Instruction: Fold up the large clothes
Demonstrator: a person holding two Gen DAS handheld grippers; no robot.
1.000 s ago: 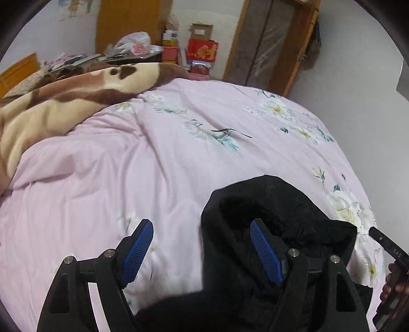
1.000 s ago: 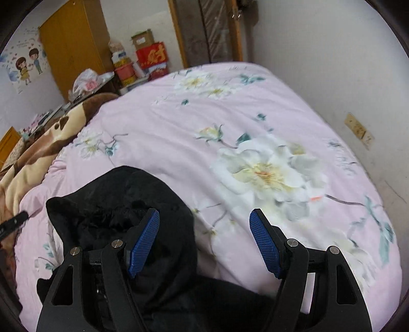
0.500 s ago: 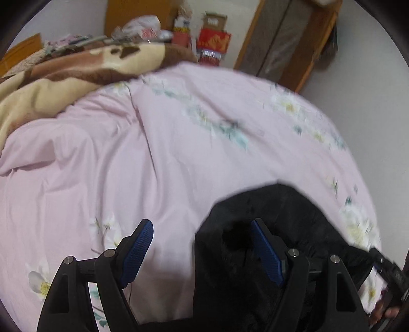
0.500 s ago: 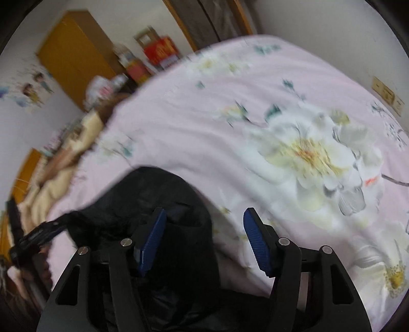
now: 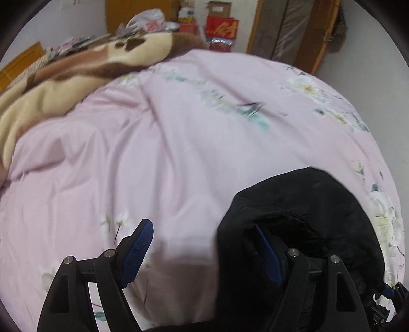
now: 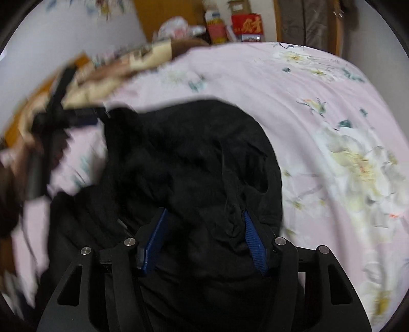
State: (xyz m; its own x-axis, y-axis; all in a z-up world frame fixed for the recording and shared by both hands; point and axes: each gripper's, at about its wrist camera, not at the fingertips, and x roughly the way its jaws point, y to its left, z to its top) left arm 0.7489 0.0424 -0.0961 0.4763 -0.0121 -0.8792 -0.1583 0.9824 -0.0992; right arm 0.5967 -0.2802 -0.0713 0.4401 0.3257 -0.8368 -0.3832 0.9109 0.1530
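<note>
A black hooded garment (image 6: 194, 158) lies bunched on the pink floral bed cover (image 6: 319, 122). In the right wrist view my right gripper (image 6: 204, 229) sits over the garment with its blue pads wide apart and black fabric bulging between them. In the left wrist view my left gripper (image 5: 204, 242) is open over the bed cover (image 5: 166, 153); the garment (image 5: 306, 204) lies at the lower right and drapes over the right finger. The left gripper appears blurred at the left of the right wrist view (image 6: 58, 107).
A tan and brown blanket (image 5: 64, 76) is heaped at the far left of the bed. Beyond the bed stand a wooden wardrobe (image 5: 294, 33), red boxes (image 5: 222, 28) and a plastic bag (image 5: 148, 21). A grey wall borders the bed on the right.
My right gripper has swung left from the bare bed cover onto the black garment and its jaws have narrowed a little. My left gripper has shifted slightly left, staying open.
</note>
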